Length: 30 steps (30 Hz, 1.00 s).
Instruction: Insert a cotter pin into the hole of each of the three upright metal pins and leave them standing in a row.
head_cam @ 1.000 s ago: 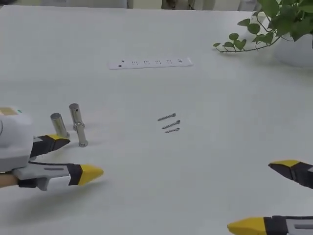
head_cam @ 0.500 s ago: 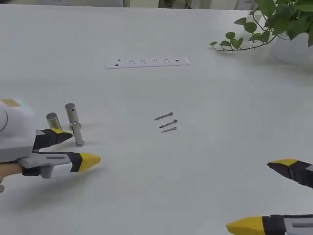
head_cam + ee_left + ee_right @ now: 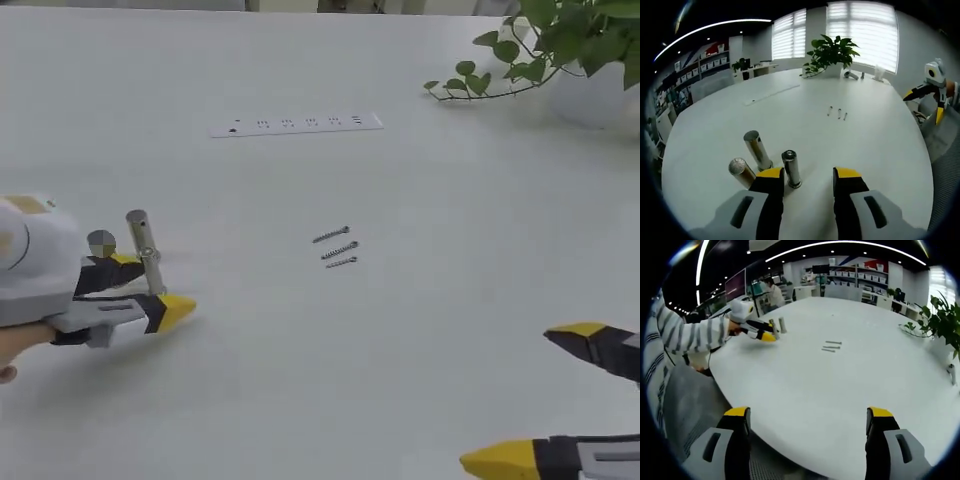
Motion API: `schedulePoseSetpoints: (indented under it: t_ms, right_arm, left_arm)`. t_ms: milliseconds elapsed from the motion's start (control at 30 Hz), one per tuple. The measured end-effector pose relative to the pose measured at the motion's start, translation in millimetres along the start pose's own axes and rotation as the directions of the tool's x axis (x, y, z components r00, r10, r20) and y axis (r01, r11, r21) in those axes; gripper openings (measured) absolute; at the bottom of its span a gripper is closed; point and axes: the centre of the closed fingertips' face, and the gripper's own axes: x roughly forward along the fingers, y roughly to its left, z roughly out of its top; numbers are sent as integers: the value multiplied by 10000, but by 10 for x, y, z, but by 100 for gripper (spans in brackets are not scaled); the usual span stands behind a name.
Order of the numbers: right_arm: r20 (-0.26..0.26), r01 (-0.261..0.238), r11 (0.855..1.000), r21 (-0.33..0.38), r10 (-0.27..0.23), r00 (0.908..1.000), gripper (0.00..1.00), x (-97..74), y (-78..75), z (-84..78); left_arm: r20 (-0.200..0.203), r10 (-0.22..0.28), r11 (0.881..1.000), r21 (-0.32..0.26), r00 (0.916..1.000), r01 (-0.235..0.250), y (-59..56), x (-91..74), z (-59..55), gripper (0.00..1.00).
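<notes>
My left claw (image 3: pixel 150 287) has advanced to the nearest metal pin (image 3: pixel 791 168), open and empty like my right claw (image 3: pixel 809 412); I must centre the pin before closing.

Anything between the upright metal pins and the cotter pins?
The stretch is bare: the head view shows plain white table between the metal pins and the cotter pins.

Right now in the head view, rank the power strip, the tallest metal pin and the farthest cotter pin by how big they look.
1. power strip, clearly the longest
2. tallest metal pin
3. farthest cotter pin, the smallest
</notes>
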Motion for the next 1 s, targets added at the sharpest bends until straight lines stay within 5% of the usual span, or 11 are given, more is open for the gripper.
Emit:
schedulePoseSetpoints:
  t_ms: [500,1000]
  right_arm:
    - [99,-123,9999,-72,123,9999,97,6,40,21]
    - [68,-96,9999,-60,97,9999,97,5,47,17]
  left_arm:
    - [-54,545,9984,153,9985,-544,119,17,10,23]
    - [57,568,9984,-31,9984,-568,158,14,43,14]
